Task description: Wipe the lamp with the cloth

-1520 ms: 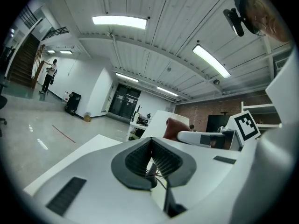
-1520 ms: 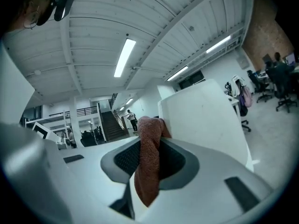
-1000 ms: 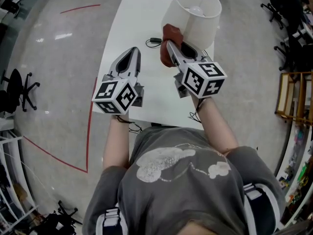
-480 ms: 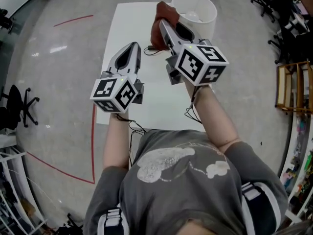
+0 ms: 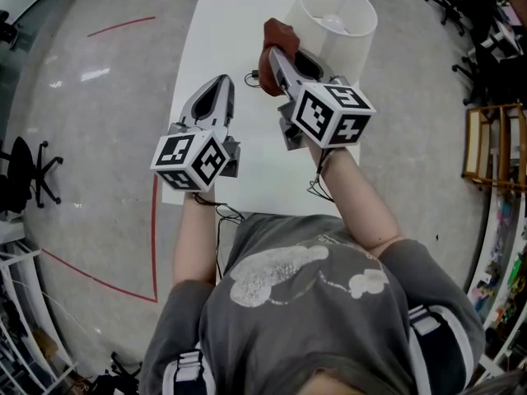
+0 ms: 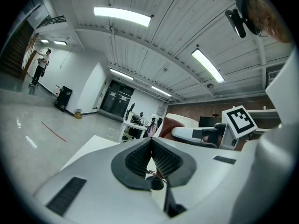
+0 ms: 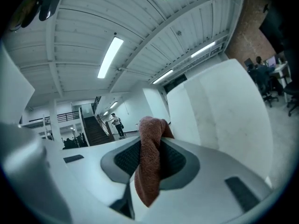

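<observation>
Right gripper (image 7: pixel 150 146) is clamped on the rust-brown cloth (image 7: pixel 148 171), whose bunched top sits just beside the left wall of the white lampshade (image 5: pixel 328 52) at the far right of the white table (image 5: pixel 221 31). I cannot confirm contact; left gripper (image 6: pixel 150 141) hovers over the table with jaws pressed together on nothing. My plan: lead with cloth rather than jaw tips, press lightly so the lamp does not tip, and sweep round the shade. Only the head view shows the bulb (image 5: pixel 333 21) and a dark cord (image 5: pixel 251 78); only the right gripper view shows the cloth's pinched fold hanging below the jaws.
</observation>
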Demonstrator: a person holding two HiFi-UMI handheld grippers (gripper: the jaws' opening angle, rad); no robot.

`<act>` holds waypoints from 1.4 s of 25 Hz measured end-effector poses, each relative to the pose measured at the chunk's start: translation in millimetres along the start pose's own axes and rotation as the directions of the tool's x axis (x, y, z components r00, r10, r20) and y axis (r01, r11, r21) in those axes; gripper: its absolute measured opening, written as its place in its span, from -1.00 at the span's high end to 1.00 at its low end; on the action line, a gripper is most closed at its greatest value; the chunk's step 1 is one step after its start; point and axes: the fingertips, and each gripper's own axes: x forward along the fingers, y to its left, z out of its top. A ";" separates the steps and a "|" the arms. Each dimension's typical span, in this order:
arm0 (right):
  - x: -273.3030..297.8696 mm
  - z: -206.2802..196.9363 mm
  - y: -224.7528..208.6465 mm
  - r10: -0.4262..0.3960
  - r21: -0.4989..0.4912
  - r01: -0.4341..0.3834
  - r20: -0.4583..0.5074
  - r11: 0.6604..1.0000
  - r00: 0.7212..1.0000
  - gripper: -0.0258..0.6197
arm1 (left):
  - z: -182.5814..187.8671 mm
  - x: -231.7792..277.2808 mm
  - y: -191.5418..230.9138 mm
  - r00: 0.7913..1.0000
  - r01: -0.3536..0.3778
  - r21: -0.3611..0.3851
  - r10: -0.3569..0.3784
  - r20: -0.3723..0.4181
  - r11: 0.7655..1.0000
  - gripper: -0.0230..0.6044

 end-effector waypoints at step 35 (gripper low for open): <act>-103.7 -91.6 -46.0 0.462 -0.004 -0.497 -0.358 0.868 0.811 0.64 | -111.3 -27.9 -80.6 0.901 -0.433 -0.108 0.432 -0.029 0.895 0.90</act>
